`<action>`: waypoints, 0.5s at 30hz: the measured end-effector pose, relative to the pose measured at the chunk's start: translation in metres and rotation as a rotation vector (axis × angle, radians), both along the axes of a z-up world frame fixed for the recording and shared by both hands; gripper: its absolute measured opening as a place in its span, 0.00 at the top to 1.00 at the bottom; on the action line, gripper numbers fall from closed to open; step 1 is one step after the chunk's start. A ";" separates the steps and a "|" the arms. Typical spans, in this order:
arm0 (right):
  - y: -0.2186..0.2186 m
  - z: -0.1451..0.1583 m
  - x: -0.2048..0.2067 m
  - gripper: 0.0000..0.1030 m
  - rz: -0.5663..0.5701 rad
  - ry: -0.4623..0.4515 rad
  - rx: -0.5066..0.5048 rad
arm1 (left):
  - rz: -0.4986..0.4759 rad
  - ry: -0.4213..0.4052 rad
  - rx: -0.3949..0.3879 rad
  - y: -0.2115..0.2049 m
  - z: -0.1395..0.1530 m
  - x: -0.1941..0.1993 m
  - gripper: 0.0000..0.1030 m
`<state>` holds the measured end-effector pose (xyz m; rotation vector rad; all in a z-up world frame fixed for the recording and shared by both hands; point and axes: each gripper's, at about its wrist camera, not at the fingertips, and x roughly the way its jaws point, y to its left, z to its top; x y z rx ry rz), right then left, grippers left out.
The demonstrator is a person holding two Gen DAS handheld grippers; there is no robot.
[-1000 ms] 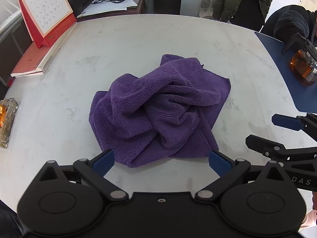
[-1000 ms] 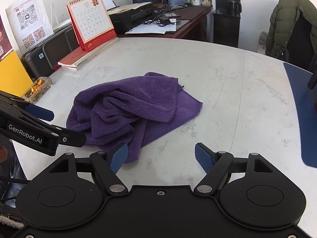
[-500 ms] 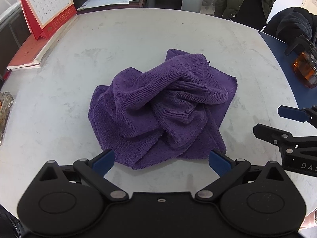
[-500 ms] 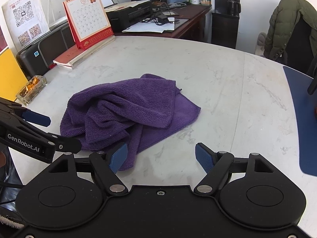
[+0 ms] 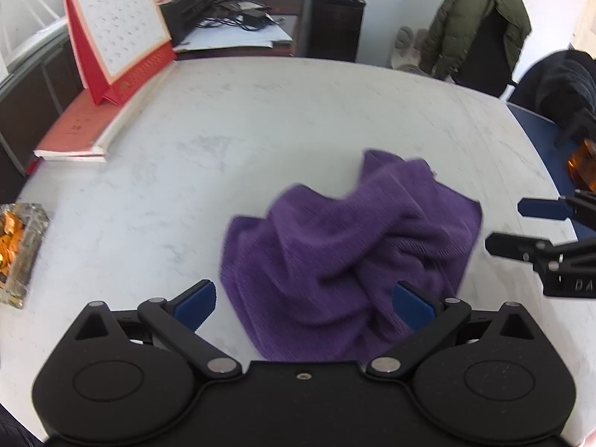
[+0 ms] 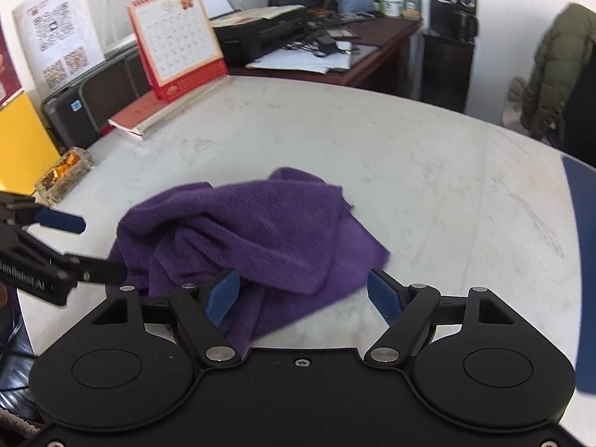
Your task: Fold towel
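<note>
A crumpled purple towel (image 5: 350,253) lies in a heap on the white marble table (image 5: 260,119). My left gripper (image 5: 303,305) is open, and the towel's near edge lies between its blue fingertips without being pinched. To the towel's right, my right gripper (image 5: 521,225) shows in the left wrist view, open. In the right wrist view the towel (image 6: 260,238) reaches in between the open fingers of my right gripper (image 6: 303,296), whose left pad (image 6: 223,294) is over the cloth. My left gripper (image 6: 85,247) stands open at the towel's left edge.
A red desk calendar (image 5: 115,29) stands on books (image 5: 82,130) at the far left. A glass dish (image 5: 18,246) with orange contents sits at the left edge. A blue mat (image 6: 581,260) covers the table's right side. A green jacket (image 5: 480,22) hangs on a chair beyond.
Both grippers have come down closer to the towel. The left wrist view has swung left, so the towel now sits right of centre. The towel's shape is unchanged.
</note>
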<state>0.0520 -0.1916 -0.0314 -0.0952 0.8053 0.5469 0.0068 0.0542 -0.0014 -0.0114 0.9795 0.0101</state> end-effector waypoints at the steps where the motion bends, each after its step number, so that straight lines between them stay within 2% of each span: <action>1: 0.003 -0.001 0.005 0.26 0.020 -0.008 -0.004 | 0.011 -0.008 0.004 0.004 0.002 0.006 0.02; 4: 0.011 -0.004 0.016 0.26 0.073 -0.022 -0.014 | 0.018 -0.022 0.004 0.010 0.002 0.019 0.02; 6: 0.015 -0.009 0.021 0.26 0.101 -0.017 -0.017 | 0.011 -0.026 0.005 0.011 -0.002 0.028 0.09; 8: 0.020 -0.013 0.025 0.27 0.129 -0.013 -0.020 | -0.011 -0.006 0.008 0.011 -0.011 0.038 0.18; 13: 0.031 -0.025 0.036 0.26 0.198 -0.001 -0.028 | -0.070 0.063 -0.021 0.012 -0.034 0.050 0.22; 15: 0.036 -0.030 0.040 0.26 0.226 0.003 -0.031 | -0.077 0.096 -0.037 0.014 -0.042 0.053 0.28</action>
